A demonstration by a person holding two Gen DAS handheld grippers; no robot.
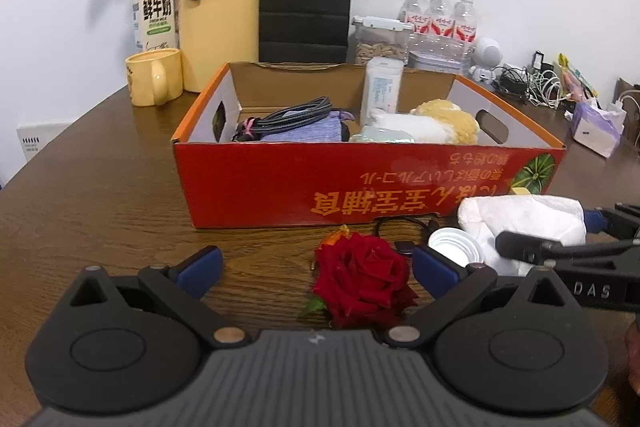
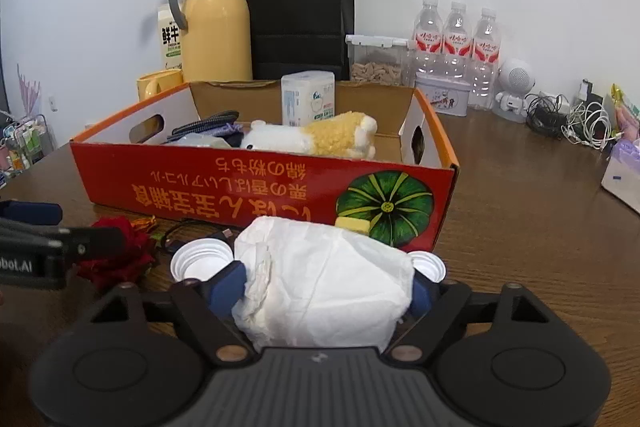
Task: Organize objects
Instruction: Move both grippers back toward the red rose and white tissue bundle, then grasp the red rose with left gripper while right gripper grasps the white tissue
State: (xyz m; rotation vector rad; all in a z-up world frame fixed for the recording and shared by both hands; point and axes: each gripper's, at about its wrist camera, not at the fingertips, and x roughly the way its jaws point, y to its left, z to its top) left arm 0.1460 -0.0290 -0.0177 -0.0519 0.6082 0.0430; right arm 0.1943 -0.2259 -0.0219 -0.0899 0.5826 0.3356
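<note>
My left gripper [image 1: 316,267] is spread wide around a red rose [image 1: 362,277] lying on the tabletop [image 1: 100,187], not touching it. My right gripper [image 2: 330,283] is clamped on a white crumpled bag [image 2: 324,287], just before the orange cardboard box [image 2: 260,187].

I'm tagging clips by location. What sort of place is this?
Probably a home or small office room: a wooden table against a white wall, with a yellow thermos jug, a milk carton and tangled charger cables.
</note>
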